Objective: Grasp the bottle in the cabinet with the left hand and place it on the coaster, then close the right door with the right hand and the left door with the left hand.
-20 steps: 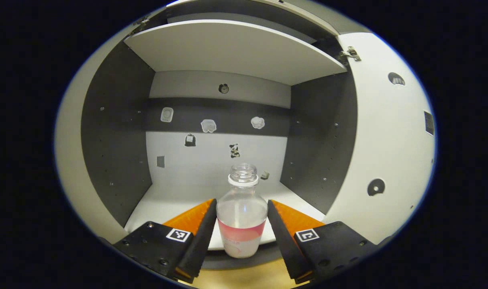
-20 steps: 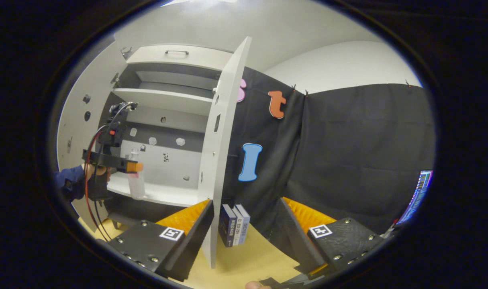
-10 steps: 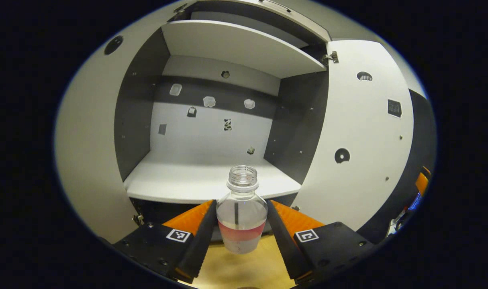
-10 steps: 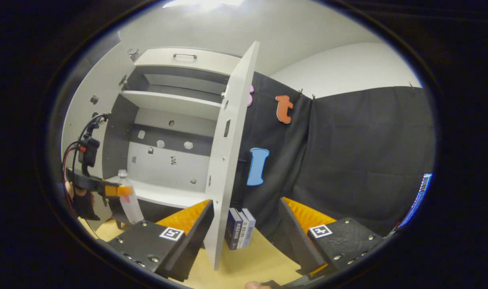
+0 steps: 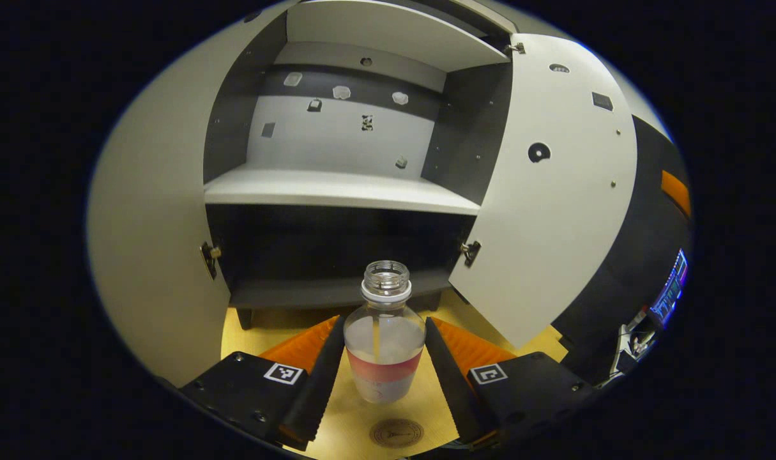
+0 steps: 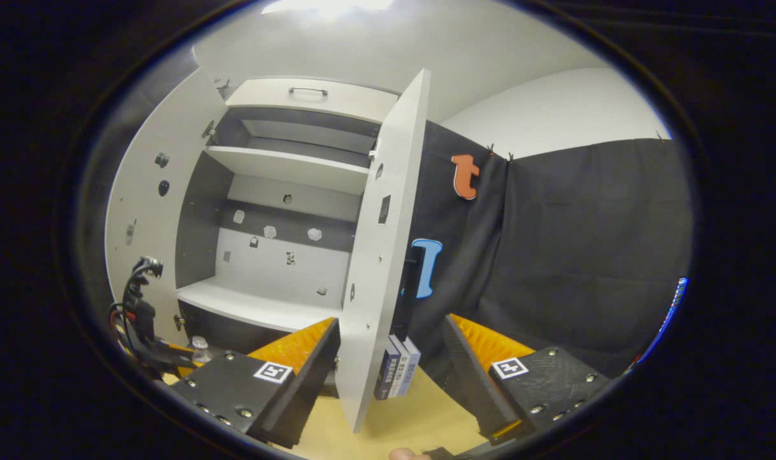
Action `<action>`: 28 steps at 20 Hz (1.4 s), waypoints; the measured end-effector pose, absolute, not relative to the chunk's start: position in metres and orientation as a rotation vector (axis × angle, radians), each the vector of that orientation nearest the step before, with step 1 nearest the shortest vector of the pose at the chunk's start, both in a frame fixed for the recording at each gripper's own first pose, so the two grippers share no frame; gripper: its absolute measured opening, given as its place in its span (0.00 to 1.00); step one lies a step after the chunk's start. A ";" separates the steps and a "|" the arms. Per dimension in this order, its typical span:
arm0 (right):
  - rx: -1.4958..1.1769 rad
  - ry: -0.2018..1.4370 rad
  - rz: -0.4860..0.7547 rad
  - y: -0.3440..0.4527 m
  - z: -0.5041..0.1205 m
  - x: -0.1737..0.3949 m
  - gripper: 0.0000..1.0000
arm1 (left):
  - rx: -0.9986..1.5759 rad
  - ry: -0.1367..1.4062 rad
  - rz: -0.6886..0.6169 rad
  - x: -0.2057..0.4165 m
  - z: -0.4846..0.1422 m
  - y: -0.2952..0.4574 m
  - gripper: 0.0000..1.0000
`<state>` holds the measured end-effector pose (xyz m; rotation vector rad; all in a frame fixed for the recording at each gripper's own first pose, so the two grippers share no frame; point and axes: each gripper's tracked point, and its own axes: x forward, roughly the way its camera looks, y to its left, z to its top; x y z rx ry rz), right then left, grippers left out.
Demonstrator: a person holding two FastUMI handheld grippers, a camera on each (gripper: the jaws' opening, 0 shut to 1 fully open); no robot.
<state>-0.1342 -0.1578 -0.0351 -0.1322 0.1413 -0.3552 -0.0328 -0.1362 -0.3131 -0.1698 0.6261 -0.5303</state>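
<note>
1. In the left gripper view we see our left gripper (image 5: 384,364) clamped on a clear plastic bottle with a red label band (image 5: 384,348), both fingers pressing its sides at lower centre.
2. A round brown coaster (image 5: 396,432) lies on the yellow table (image 5: 439,396), just under the bottle at the bottom edge.
3. Behind stands the white cabinet (image 5: 336,188), both doors open.
4. In the right gripper view our right gripper (image 6: 391,370) is spread open, empty, straddling the white right door (image 6: 378,268) edge at centre.
</note>
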 end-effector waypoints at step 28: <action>-0.105 0.171 -0.285 -0.142 -0.057 -0.112 0.98 | -0.114 0.742 -0.540 -0.130 -0.424 -0.146 0.81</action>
